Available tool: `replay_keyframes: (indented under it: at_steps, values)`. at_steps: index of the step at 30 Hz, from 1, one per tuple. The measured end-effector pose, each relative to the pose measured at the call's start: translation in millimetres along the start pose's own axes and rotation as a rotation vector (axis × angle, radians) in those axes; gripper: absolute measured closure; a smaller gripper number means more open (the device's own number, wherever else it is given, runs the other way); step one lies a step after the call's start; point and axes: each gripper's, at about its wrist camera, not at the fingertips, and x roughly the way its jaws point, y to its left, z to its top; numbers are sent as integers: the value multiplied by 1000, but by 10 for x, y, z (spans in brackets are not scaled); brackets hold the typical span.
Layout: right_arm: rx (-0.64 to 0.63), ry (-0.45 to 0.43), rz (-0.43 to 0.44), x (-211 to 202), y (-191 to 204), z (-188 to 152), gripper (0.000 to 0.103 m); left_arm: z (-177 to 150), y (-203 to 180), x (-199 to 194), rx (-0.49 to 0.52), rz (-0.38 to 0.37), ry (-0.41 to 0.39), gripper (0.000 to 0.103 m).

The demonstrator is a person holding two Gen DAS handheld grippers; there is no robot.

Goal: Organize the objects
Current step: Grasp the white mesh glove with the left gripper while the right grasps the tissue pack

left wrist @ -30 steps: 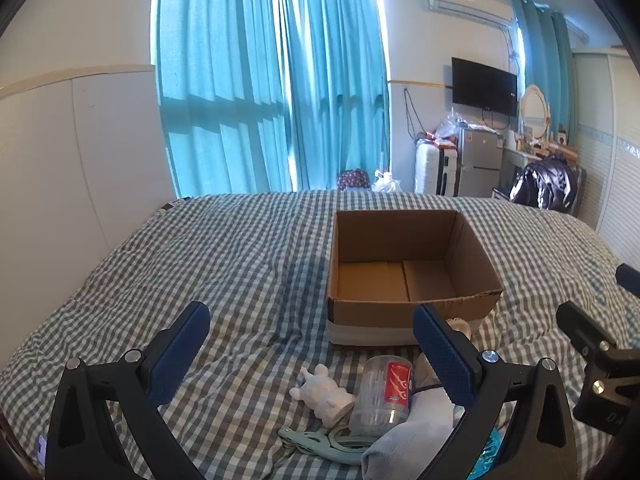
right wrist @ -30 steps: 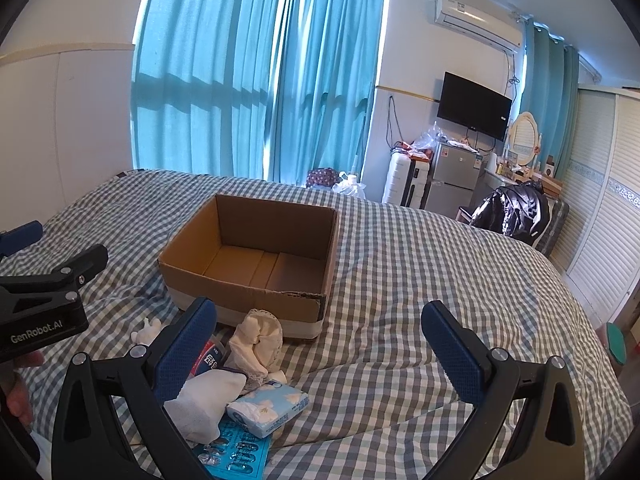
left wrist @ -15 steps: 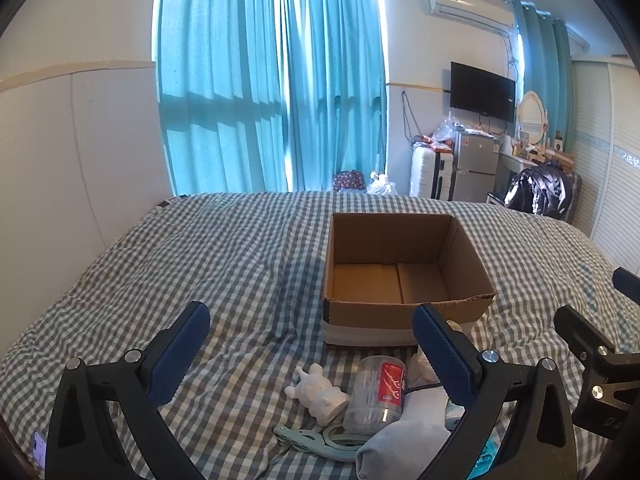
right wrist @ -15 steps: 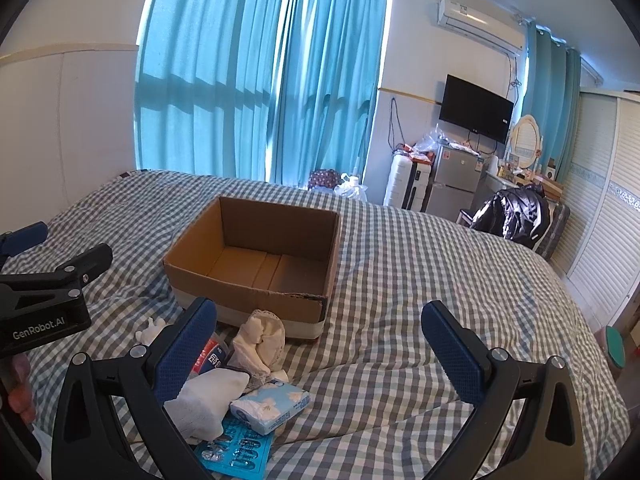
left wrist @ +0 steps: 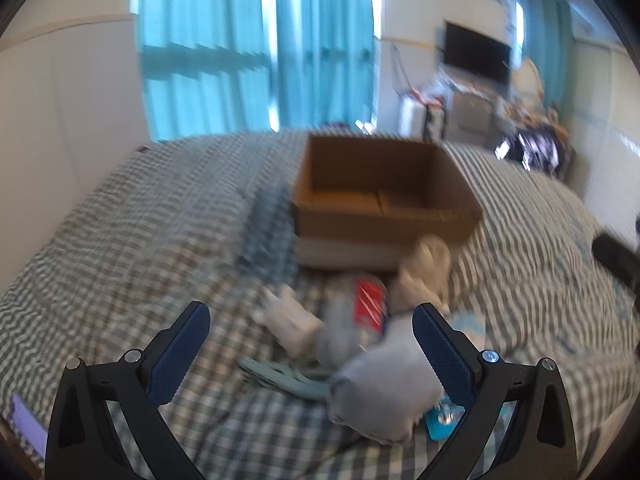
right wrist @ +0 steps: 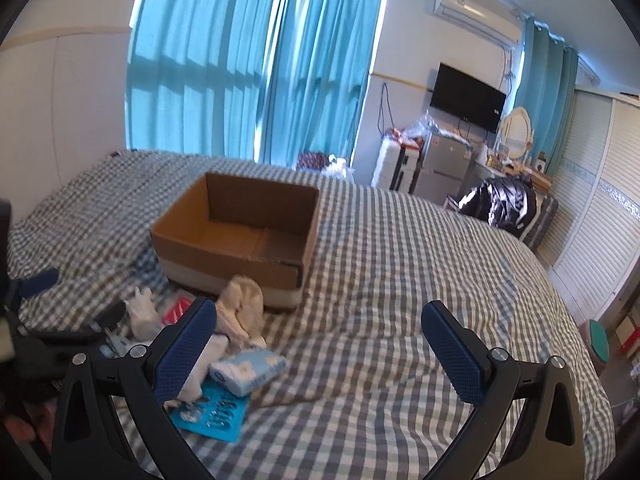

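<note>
An open, empty cardboard box [left wrist: 384,196] [right wrist: 236,232] stands on the checked bed. A pile lies in front of it: a white figurine [left wrist: 290,320] [right wrist: 142,310], a clear jar with a red label [left wrist: 360,320], a cream cloth [left wrist: 424,276] [right wrist: 242,306], a grey-white sock [left wrist: 384,392], a pale green clip [left wrist: 288,376], a tissue pack [right wrist: 248,368] and a blue blister card [right wrist: 212,416]. My left gripper [left wrist: 310,344] is open, low over the pile. My right gripper [right wrist: 318,340] is open and empty, right of the pile.
The checked bedspread [right wrist: 400,280] stretches wide to the right of the box. Blue curtains [right wrist: 248,60] hang behind the bed. A TV [right wrist: 466,102], a small fridge [right wrist: 444,164] and a black bag [right wrist: 500,200] stand beyond the far right edge.
My left gripper has dropped and moved forward toward the pile, and its view is now motion-blurred. My right gripper has shifted slightly forward. Both stay open.
</note>
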Motion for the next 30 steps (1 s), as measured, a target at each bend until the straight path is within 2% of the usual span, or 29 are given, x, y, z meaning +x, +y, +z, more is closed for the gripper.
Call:
replay_keyframes:
  at_steps: [4, 6, 8, 10, 11, 14, 16, 20, 24, 27, 30]
  values:
    - [9, 38, 3, 133, -40, -63, 0, -236, -316, 341, 106, -51, 116, 0]
    - [4, 67, 0, 231, -48, -107, 0, -326, -404, 454, 106, -111, 150, 0]
    - [-8, 98, -11, 340, -37, -145, 0, -355, -459, 557, 107, -129, 186, 0]
    - [-11, 122, -12, 431, -39, -184, 0, -391, -514, 634, 142, -143, 204, 11]
    - [-8, 129, -8, 464, -47, -197, 0, -393, -519, 643, 145, -159, 205, 23]
    - [-1, 150, 0, 531, -76, -222, 0, -353, -513, 606, 148, -171, 200, 31]
    - [1, 158, 3, 544, -85, -237, 0, -299, -476, 497, 136, -170, 174, 32]
    - [-6, 162, -10, 542, -70, -266, 0, -129, -342, 137, 83, -201, 62, 32]
    - [-59, 176, -28, 603, 73, -311, 0, -10, -133, 36, 72, -109, 6, 32]
    - [-80, 214, 9, 729, 230, -383, 0, -5, 22, 132, 54, -27, 20, 32]
    - [-97, 282, 63, 951, 452, -456, 0, -33, 159, 247, 19, -7, 51, 32]
